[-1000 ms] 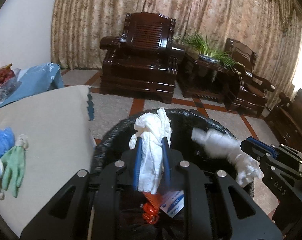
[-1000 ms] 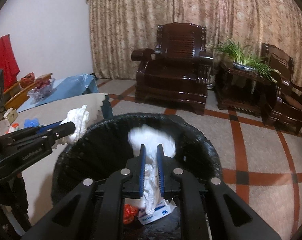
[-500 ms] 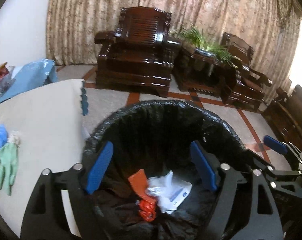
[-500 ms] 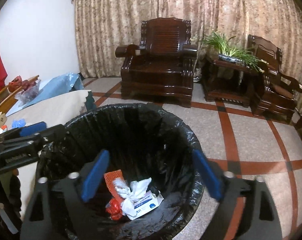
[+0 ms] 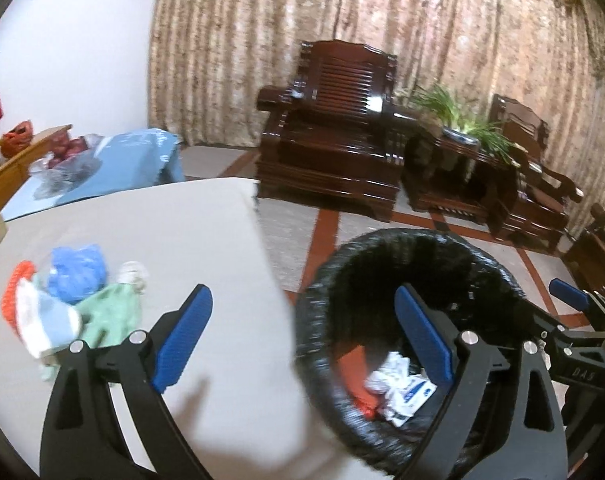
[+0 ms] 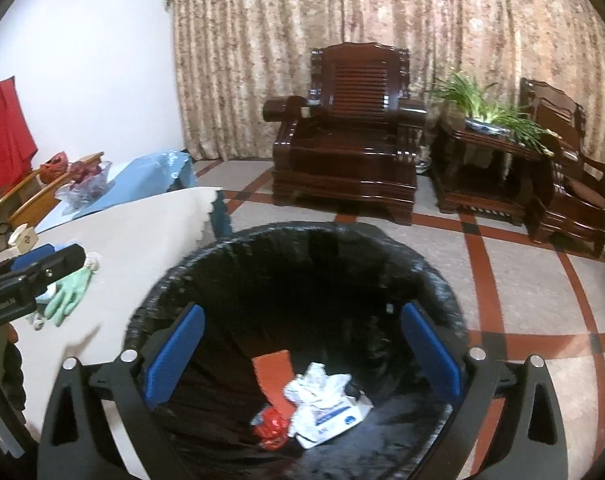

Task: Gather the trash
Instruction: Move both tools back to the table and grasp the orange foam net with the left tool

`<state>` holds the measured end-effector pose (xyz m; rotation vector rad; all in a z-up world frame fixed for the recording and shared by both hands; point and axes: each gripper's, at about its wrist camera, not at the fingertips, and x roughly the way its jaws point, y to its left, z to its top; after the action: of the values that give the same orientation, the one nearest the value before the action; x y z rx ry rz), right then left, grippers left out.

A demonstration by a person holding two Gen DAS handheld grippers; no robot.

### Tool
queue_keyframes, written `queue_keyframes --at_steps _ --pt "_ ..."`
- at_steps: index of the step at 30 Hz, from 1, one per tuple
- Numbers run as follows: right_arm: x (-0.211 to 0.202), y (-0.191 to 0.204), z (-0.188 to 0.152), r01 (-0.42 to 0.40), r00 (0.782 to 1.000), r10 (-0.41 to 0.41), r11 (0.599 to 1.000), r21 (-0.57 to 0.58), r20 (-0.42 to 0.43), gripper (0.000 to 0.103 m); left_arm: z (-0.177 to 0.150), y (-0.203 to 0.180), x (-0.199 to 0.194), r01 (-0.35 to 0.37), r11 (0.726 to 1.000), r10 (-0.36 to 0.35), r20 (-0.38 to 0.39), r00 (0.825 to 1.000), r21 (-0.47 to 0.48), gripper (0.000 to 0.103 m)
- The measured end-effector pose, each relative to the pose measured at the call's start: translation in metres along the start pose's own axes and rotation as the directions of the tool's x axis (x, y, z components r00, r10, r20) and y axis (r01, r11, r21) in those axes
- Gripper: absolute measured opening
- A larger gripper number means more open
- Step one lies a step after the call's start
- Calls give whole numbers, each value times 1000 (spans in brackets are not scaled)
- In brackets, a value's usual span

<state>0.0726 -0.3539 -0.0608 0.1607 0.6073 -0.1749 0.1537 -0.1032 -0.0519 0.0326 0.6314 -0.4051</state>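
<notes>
A black-lined trash bin (image 6: 206,264) stands beside the table and holds crumpled white tissue (image 6: 314,388), a white packet (image 6: 334,420) and red scraps (image 6: 272,424). My right gripper (image 6: 302,356) is open and empty above the bin's mouth. My left gripper (image 5: 302,340) is open and empty over the table edge, straddling the bin's left rim (image 5: 314,320). On the table (image 5: 162,240) lie a green glove (image 5: 110,316), a blue wad (image 5: 78,272) and an orange-and-white piece (image 5: 18,304). The glove also shows in the right wrist view (image 6: 68,292).
A dark wooden armchair (image 6: 350,132), a side table with a plant (image 6: 486,132) and a second chair (image 6: 570,168) stand beyond the bin on the tiled floor. A blue-covered table with a bag of fruit (image 5: 66,160) is at the far left.
Both grippers held white tissue over the bin, then opened and dropped it in. The left gripper has since swung left toward the table; the right stays over the bin.
</notes>
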Motion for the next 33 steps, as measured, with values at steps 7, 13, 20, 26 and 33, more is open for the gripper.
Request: queue_keyframes --at_steps 7,13,20,26,33 --pt "10 53 7 -77 997 76 996 -52 -8 97 -2 53 -27 -101 994 102 25 994 -41 90" --pt "22 103 11 -147 989 146 984 -100 -14 97 -9 100 -49 -193 978 196 39 980 -75 90" --pt "37 160 17 -228 974 226 961 -158 -25 97 -15 159 -68 -298 946 306 45 951 -127 90" --pt "59 208 17 -278 961 273 941 -192 -52 97 -26 201 -73 -365 915 374 19 927 -173 90" --pt "94 251 6 -320 947 299 921 -224 -121 96 -41 235 -69 -400 892 405 -20 914 -211 86"
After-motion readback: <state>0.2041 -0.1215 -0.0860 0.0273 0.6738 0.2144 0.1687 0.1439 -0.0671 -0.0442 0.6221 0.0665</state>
